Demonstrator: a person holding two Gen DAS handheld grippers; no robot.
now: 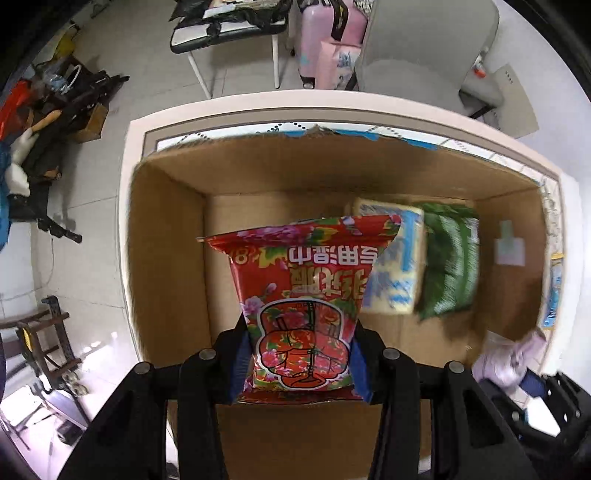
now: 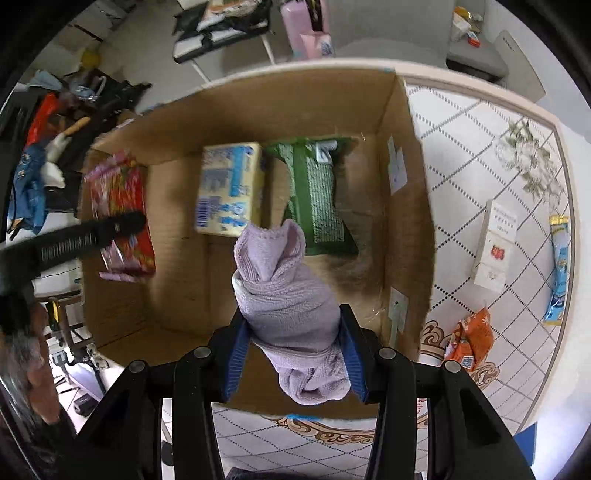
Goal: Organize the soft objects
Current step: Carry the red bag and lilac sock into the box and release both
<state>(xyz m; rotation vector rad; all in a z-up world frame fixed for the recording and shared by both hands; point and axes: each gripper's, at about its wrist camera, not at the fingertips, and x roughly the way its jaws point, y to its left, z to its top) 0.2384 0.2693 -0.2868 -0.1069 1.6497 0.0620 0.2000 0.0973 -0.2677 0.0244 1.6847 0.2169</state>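
I'm holding the red wipes pack (image 1: 301,314) pinched in my left gripper (image 1: 301,363) above the cardboard box (image 1: 166,258), aiming for bare floor below, left of the yellow pack (image 1: 393,266) ahead. My right gripper (image 2: 293,360) is clamping the rolled lilac towel (image 2: 288,306); I'm releasing low, short of the green pack (image 2: 317,195).

Items on the white diamond-patterned tabletop (image 2: 461,155), right of the box: white rectangular carton with a red mark (image 2: 495,245); long blue sachet (image 2: 558,269) near the table edge; crumpled orange snack packet (image 2: 470,341).

On the tiled floor beyond: pink hard-shell suitcase (image 1: 325,35), grey padded chair (image 1: 424,48), white-legged bench (image 1: 225,31) piled with dark items.
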